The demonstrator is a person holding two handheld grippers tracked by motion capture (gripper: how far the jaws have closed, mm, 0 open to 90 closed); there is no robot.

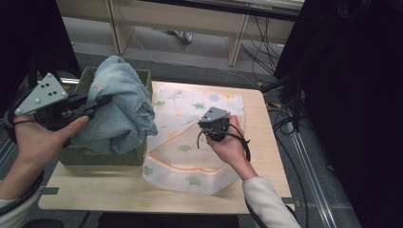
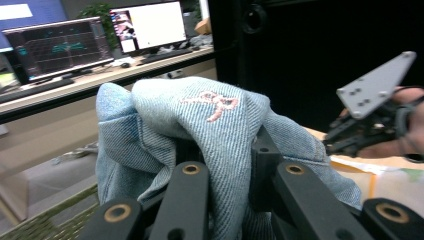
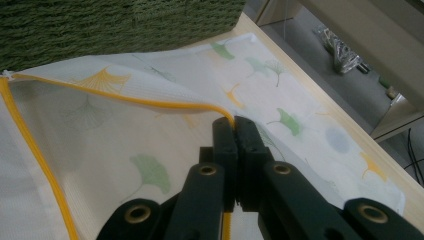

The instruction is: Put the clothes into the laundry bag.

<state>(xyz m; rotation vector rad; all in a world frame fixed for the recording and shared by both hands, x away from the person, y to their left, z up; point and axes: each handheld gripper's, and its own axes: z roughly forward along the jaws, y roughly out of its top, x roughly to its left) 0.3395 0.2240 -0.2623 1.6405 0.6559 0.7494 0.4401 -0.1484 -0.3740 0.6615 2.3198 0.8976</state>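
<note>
Left gripper [image 1: 102, 101] clamped on light-blue denim garment [image 1: 119, 107], lifted over green woven basket [image 1: 90, 156] at table's left edge. Right gripper [image 3: 235, 125] pinched shut on yellow-zippered rim of ginkgo-print mesh laundry bag [image 1: 190, 142], mouth raised open just beside basket. Bag spread flat across wooden table [image 1: 266, 156]; bare strip along near and right edges.
</note>
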